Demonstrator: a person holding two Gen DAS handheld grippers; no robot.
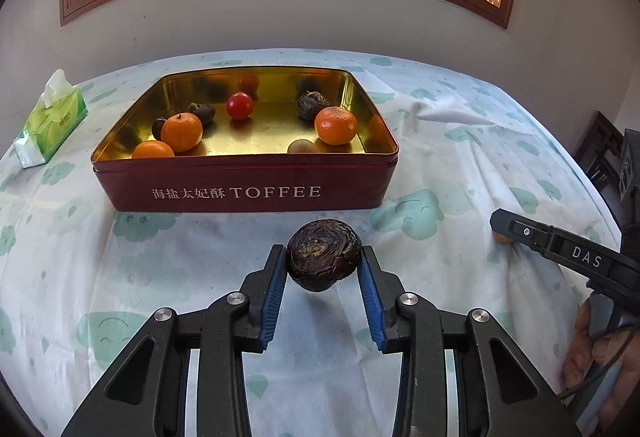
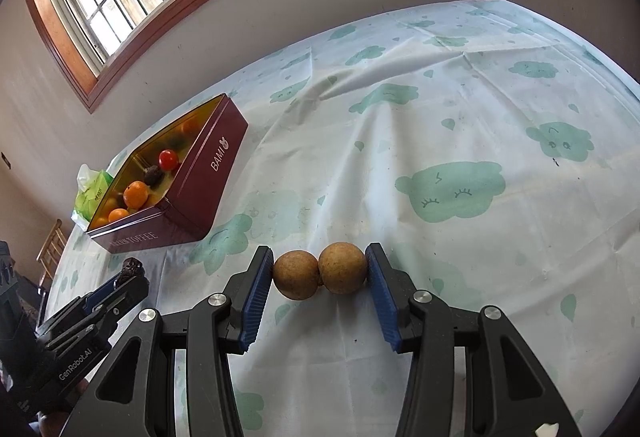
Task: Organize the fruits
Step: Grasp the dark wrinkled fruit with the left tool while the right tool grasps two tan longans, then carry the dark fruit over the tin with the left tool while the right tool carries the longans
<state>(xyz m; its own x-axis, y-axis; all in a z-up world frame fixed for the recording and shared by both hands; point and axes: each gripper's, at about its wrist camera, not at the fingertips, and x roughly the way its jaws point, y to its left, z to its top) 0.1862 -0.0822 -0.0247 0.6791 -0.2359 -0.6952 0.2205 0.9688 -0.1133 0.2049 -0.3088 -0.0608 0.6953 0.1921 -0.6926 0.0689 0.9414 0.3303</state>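
Observation:
My left gripper (image 1: 324, 257) is shut on a dark wrinkled fruit (image 1: 323, 255), held just above the cloth in front of the red TOFFEE tin (image 1: 244, 189). The tin holds three oranges, one at the right (image 1: 335, 125), a red tomato (image 1: 239, 105), dark wrinkled fruits and a small brown longan (image 1: 301, 147). My right gripper (image 2: 320, 273) is shut on two brown longans (image 2: 319, 275) side by side, to the right of the tin (image 2: 208, 173). The left gripper with its dark fruit shows in the right wrist view (image 2: 130, 269).
A green tissue pack (image 1: 50, 119) lies left of the tin. The table has a white cloth with green clouds (image 2: 452, 193); a wall and window stand behind it. A wooden chair (image 2: 52, 245) stands off the table's left end.

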